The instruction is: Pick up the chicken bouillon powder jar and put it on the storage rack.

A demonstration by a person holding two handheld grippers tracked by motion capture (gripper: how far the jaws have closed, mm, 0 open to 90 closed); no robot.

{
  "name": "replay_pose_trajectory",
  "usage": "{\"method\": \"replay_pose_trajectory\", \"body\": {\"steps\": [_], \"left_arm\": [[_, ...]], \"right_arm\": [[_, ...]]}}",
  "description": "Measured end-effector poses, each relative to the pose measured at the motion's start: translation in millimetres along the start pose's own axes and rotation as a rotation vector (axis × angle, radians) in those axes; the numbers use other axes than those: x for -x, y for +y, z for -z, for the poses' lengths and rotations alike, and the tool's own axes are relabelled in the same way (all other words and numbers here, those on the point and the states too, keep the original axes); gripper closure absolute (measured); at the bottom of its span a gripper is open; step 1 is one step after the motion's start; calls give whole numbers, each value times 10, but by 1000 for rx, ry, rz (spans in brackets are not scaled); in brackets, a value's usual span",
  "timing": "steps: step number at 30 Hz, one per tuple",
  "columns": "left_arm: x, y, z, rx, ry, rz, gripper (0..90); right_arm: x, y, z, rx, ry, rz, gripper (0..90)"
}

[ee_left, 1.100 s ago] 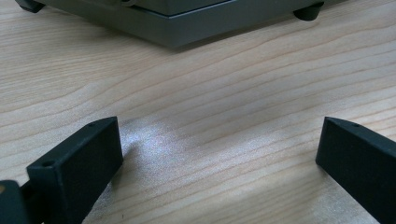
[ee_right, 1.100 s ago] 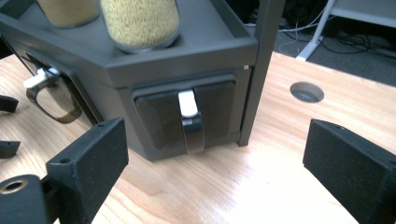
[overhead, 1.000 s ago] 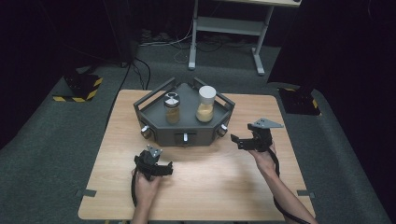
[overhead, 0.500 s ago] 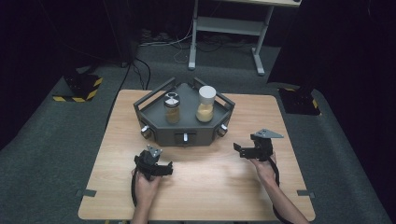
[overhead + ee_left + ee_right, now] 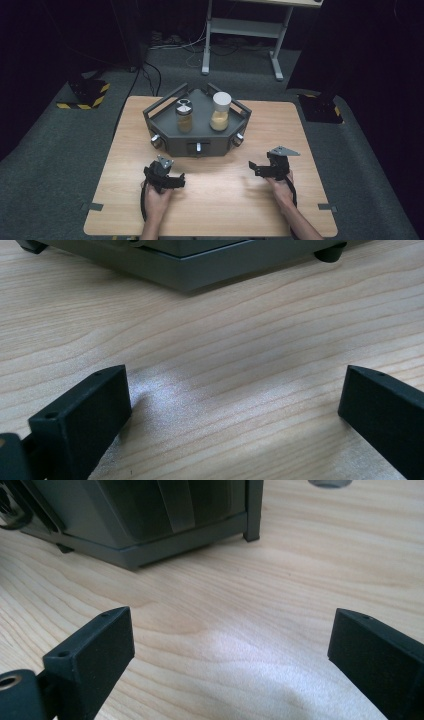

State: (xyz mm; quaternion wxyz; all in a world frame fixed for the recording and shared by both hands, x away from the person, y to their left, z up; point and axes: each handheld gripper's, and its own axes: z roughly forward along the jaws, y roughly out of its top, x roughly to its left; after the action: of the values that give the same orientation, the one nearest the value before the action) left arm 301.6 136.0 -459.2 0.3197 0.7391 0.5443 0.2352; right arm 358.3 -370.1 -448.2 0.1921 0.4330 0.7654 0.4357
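A grey tray (image 5: 197, 146) with raised rails stands at the back middle of the wooden table (image 5: 220, 205). Two jars are upright in it: one with a dark and silver lid (image 5: 184, 117) and a taller one with a white lid (image 5: 220, 111), both holding yellowish contents. My left gripper (image 5: 169, 179) rests low on the table in front of the tray's left part, open, with bare wood between its jaws (image 5: 235, 385). My right gripper (image 5: 259, 170) sits to the tray's front right, also open and holding nothing (image 5: 232, 625). The tray's base (image 5: 150, 550) lies ahead of it.
Knobs (image 5: 198, 147) stick out of the tray's front walls. Bare wood stretches between and in front of the two grippers. Beyond the table, a metal stand (image 5: 240, 30) and cables lie on dark carpet. Yellow-black striped blocks (image 5: 82, 97) sit at the left.
The right gripper has come down and back from beside the tray to low over the table near the person. The left gripper has stayed where it was.
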Motion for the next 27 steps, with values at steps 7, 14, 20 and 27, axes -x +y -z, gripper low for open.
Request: {"method": "replay_pose_trajectory", "body": {"steps": [7,14,20,27], "left_arm": [[0,0,0,0,0,0,4],[0,1,-1,0,0,0,4],[-2,1,-2,0,-1,0,4],[-2,1,-2,0,-1,-1,4]], "right_arm": [[-17,-41,-48,-20,-5,-2,39],[-40,-67,-107,-45,-10,0,39],[-53,-60,-132,-61,-14,-2,39],[-65,-10,-166,-90,-23,-3,39]]}}
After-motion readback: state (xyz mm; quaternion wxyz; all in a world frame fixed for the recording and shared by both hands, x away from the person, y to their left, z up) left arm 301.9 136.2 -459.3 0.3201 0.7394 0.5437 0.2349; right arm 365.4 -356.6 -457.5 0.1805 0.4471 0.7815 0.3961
